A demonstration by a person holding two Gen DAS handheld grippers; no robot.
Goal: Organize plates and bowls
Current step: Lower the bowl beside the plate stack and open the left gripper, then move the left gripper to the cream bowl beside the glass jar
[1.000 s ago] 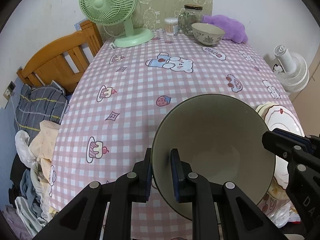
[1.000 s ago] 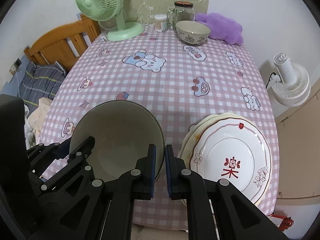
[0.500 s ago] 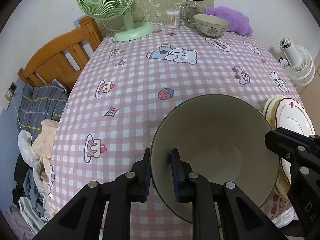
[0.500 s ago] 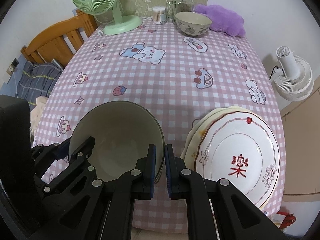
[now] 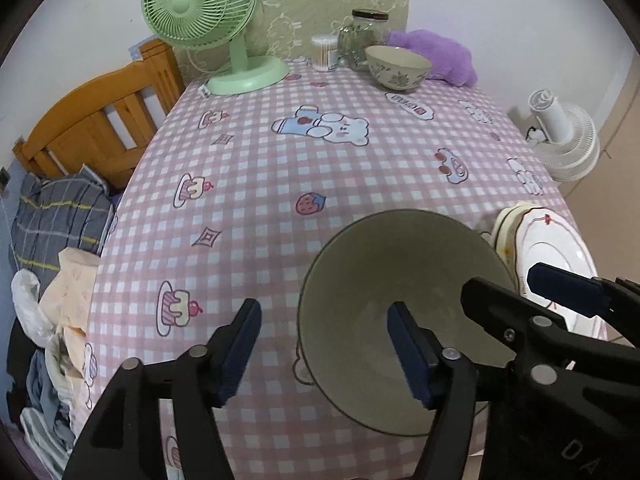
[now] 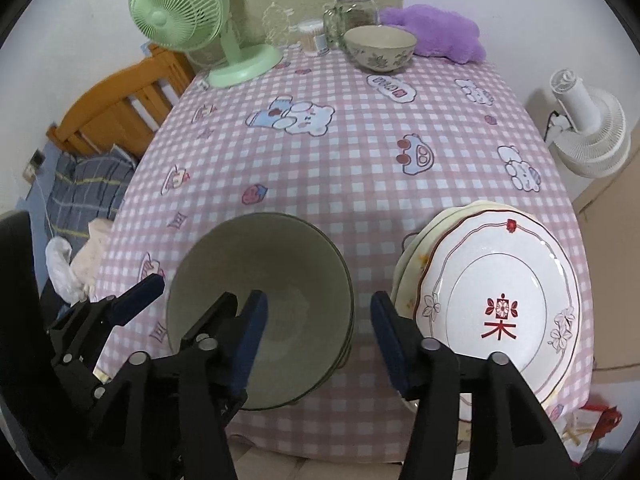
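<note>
A plain grey-green bowl [image 5: 400, 264] [image 6: 272, 264] rests near the front edge of the table [image 5: 280, 184], apparently nested on other bowls like it. My left gripper [image 5: 323, 320] straddles the bowl's left rim; its jaws are opening and the pads are off the rim. My right gripper [image 6: 318, 304] straddles the right rim the same way, jaws opening with neither pad touching. A stack of plates [image 6: 496, 312] [image 5: 548, 248], topped by a white plate with a red mark, lies just right of the bowl. A patterned bowl [image 5: 398, 68] [image 6: 378, 48] stands at the far end.
At the table's far end stand a green fan [image 5: 200, 4], a glass jar [image 5: 362, 36], a swab tub [image 5: 324, 52] and a purple plush [image 5: 436, 52]. A wooden bed frame [image 5: 92, 128] with bedding is on the left, and a white fan [image 5: 560, 140] on the right.
Both grippers were shut on the grey-green bowl's rim, one on each side. Both have now spread their jaws and let go. The bowl stays near the front edge.
</note>
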